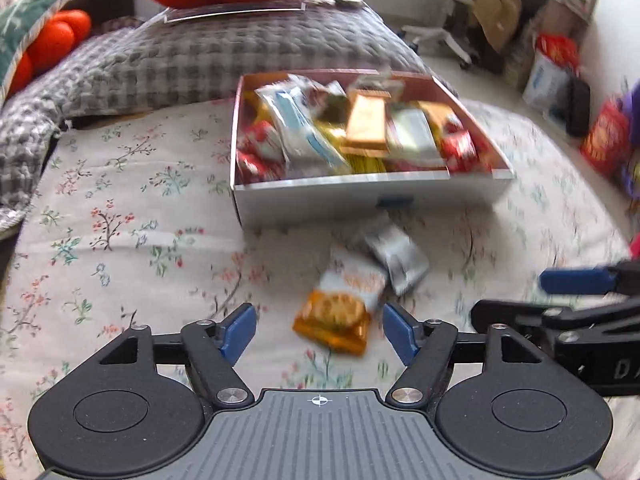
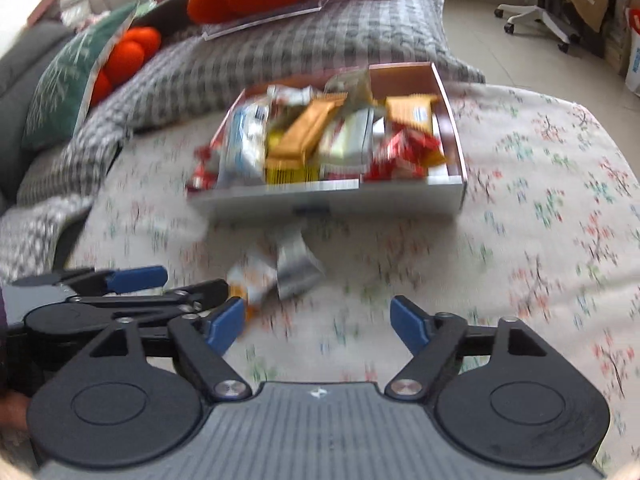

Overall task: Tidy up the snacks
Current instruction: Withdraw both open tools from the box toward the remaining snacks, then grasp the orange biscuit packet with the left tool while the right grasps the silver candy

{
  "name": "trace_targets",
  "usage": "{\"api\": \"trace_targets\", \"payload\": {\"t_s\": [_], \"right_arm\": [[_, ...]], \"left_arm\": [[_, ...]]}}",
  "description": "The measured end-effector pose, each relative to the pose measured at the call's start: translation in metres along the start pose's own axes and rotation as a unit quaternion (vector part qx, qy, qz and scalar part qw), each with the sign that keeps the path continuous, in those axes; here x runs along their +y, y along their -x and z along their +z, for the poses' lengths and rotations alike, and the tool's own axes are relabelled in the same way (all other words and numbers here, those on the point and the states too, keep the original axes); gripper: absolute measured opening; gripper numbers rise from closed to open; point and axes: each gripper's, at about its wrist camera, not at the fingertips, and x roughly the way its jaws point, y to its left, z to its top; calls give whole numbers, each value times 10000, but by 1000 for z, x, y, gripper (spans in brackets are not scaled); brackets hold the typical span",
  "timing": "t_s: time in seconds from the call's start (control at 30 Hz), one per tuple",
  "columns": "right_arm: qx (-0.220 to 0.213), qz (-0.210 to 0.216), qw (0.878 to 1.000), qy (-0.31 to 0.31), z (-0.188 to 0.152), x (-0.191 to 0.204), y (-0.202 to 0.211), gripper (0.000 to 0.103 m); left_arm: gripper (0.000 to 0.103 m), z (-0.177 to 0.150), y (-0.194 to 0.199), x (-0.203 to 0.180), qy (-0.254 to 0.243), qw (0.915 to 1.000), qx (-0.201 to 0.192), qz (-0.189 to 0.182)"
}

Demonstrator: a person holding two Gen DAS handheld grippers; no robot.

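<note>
Left wrist view: the left gripper (image 1: 319, 330) gapes empty over an orange packet (image 1: 334, 318) and a silver packet (image 1: 396, 258) lying on the bedsheet (image 1: 120, 220) before the full box (image 1: 360, 196); closing could catch both. Right wrist view: the right gripper (image 2: 318, 326) is spread, empty, over bare sheet, and the left gripper (image 2: 138, 276) crowds in beside it.

Floral bedsheet (image 1: 120, 208) — pale tiled floor (image 2: 500, 52), office chair (image 2: 540, 16)

- We see bare sheet (image 1: 120, 208) left and right of the box (image 1: 360, 196).
- In front of the box, two packets (image 1: 360, 288) block us.
- Behind the box, a grey pillow (image 1: 200, 52) shuts the way.
</note>
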Motion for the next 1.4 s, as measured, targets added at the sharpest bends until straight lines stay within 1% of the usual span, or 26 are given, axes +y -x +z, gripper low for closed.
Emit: {"api": "trace_targets", "payload": {"t_s": [0.17, 0.23, 0.37, 0.47, 0.57, 0.63, 0.67, 0.73, 0.77, 0.83, 0.93, 1.07, 1.23, 1.33, 1.4], "right_arm": [[53, -236, 9997, 47, -10, -2, 2, 83], [84, -291, 9995, 21, -10, -3, 1, 83], [42, -351, 9994, 17, -13, -3, 4, 84], [22, -316, 9995, -8, -15, -4, 5, 87], [2, -419, 9991, 24, -15, -3, 4, 87], [11, -454, 9990, 10, -15, -5, 2, 87], [15, -446, 9990, -4, -14, -6, 2, 87], [19, -415, 9991, -43, -13, -7, 1, 87], [24, -413, 9991, -45, -13, -8, 0, 87], [16, -442, 9990, -13, -13, -6, -1, 87], [-40, -427, 9990, 106, -12, -1, -3, 87], [-96, -413, 9985, 358, -9, 7, -11, 87], [-100, -572, 9970, 516, -5, 12, -33, 85], [-153, -575, 9949, 817, -4, 23, -44, 82], [-297, -558, 9925, 1044, -3, 31, -47, 81]], "left_arm": [[73, -7, -1, -8, -246, 9996, 13, 120], [77, -7, -2, -9, -299, 9994, -23, 164], [78, -6, -12, -9, -258, 9996, 60, 56], [78, -5, -23, -9, -234, 9997, 110, 25], [77, -2, -32, -10, -308, 9995, 28, 23], [74, -2, -37, -11, -355, 9994, -7, 63], [71, -2, -40, -11, -367, 9993, 21, 85], [55, -2, -42, -12, -442, 9989, -48, 176], [39, -1, -40, -12, -494, 9985, -102, 212], [36, 1, -38, -8, -408, 9989, -128, 215], [35, 3, -32, 0, -264, 9994, -162, 163], [35, 3, -24, 10, -190, 9989, -213, 374], [35, 3, -24, 24, 2, 9987, -87, 505], [35, 3, -23, 30, 71, 9983, -42, 583], [35, 3, -22, 36, 162, 9977, -44, 649]]}}
